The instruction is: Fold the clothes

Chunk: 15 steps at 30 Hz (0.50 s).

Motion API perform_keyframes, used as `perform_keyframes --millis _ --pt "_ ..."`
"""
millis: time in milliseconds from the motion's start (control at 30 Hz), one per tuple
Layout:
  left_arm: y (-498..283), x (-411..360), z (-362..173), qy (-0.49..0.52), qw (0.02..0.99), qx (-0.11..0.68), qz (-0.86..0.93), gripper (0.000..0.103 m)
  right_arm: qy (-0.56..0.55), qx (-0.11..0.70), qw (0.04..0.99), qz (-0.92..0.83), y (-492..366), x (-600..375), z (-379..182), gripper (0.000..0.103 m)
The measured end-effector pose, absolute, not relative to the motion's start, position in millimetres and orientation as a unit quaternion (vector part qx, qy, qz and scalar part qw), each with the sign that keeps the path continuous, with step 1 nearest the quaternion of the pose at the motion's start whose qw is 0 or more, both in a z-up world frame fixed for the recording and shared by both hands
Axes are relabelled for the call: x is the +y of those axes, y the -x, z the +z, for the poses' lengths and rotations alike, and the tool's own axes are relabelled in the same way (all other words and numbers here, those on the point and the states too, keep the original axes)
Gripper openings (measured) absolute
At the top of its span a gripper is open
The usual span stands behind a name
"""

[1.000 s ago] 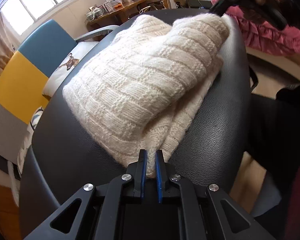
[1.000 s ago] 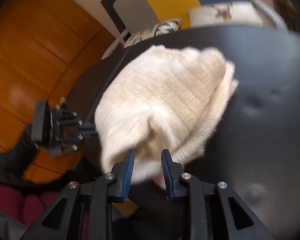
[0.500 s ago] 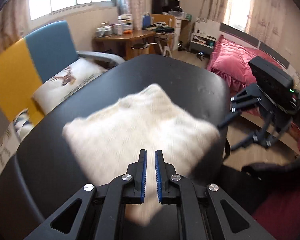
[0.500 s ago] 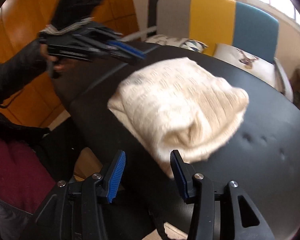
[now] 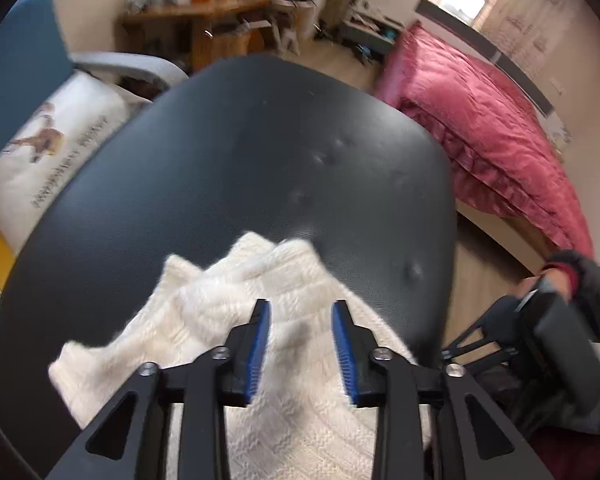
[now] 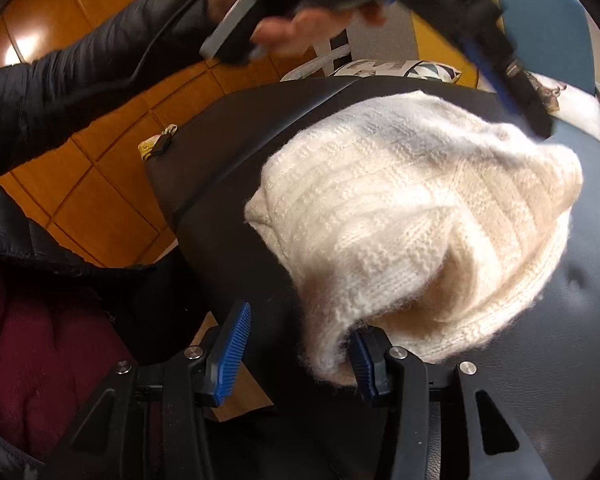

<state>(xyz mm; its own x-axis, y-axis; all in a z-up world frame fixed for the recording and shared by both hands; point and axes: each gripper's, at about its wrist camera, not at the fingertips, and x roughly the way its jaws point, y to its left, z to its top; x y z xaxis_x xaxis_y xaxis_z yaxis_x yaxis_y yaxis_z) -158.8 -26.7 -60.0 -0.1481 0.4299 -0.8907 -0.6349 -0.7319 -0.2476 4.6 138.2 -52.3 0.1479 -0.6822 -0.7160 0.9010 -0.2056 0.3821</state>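
A cream knitted sweater (image 6: pixel 420 216) lies folded in a thick bundle on a black padded table (image 6: pixel 560 320). In the left wrist view the sweater (image 5: pixel 228 320) lies under and ahead of my left gripper (image 5: pixel 300 344), which is open and hovers above it, holding nothing. My right gripper (image 6: pixel 296 356) is open at the table's near edge; the sweater's lower corner hangs between its fingers, against the right finger (image 6: pixel 364 364). The left gripper also shows in the right wrist view (image 6: pixel 500 60), raised over the sweater's far side.
A blue, yellow and grey sofa with printed cushions (image 5: pixel 52 148) stands beside the table. A pink bed (image 5: pixel 496 120) is to the right, a cluttered wooden desk (image 5: pixel 220 12) at the back. The floor (image 6: pixel 84 184) is orange wood. The person's dark sleeves (image 6: pixel 80 76) reach in.
Both grippers have opened and let go of the sweater. My left gripper lifted off the bundle and swung over it. The right gripper drew back to the table's edge.
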Motion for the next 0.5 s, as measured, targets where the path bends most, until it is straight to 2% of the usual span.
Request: perform_keyframes --millis 33,233,333,367,400,433,500 --pt "163 -22 -60 0.560 0.362 0.096 0.739 0.052 -0.439 0.122 0.619 -0.640 -3 137 -55 0.047" --pt "188 16 -90 0.617 0.354 0.149 0.687 0.060 -0.446 0.095 0.623 -0.636 4 134 -66 0.047" --pt "190 28 -111 0.631 0.327 0.173 0.682 0.059 -0.442 0.083 0.627 -0.636 7 134 -65 0.048" --pt "189 30 -117 0.632 0.315 0.180 0.685 0.053 -0.441 0.079 0.630 -0.635 8 133 -65 0.048" --pt "187 32 -123 0.633 0.304 0.187 0.687 0.026 -0.442 0.076 0.633 -0.631 9 133 -66 0.047" --pt "185 28 -119 0.627 0.300 0.175 0.697 0.020 -0.443 0.074 0.636 -0.627 10 132 -67 0.047" --pt "179 12 -102 0.611 0.300 0.135 0.720 0.015 -0.445 0.074 0.637 -0.624 14 130 -69 0.047"
